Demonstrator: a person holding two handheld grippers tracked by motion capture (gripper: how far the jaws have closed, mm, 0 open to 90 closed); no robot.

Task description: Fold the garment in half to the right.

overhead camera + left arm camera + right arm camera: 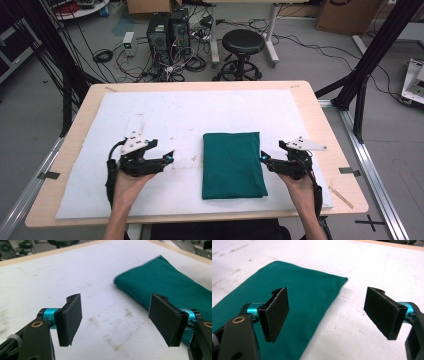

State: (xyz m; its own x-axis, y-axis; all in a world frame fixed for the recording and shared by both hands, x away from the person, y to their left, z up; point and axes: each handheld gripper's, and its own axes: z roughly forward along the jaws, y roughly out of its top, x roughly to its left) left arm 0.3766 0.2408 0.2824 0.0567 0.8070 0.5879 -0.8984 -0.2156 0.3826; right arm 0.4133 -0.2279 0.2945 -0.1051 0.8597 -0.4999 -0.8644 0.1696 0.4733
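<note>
Even, bright overhead light, soft shadows; both gripper views blur toward their far edges (mild glare on white).

cloth point(232, 164): dark green | mat point(165, 112): white, stained | tongs point(117, 320): black

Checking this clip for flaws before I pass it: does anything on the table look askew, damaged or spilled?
Nothing serious. The green cloth lies folded flat and fairly square on the white mat. The mat carries brownish smudges left of the cloth. Both the left gripper and right gripper are open, clear of the cloth.
</note>
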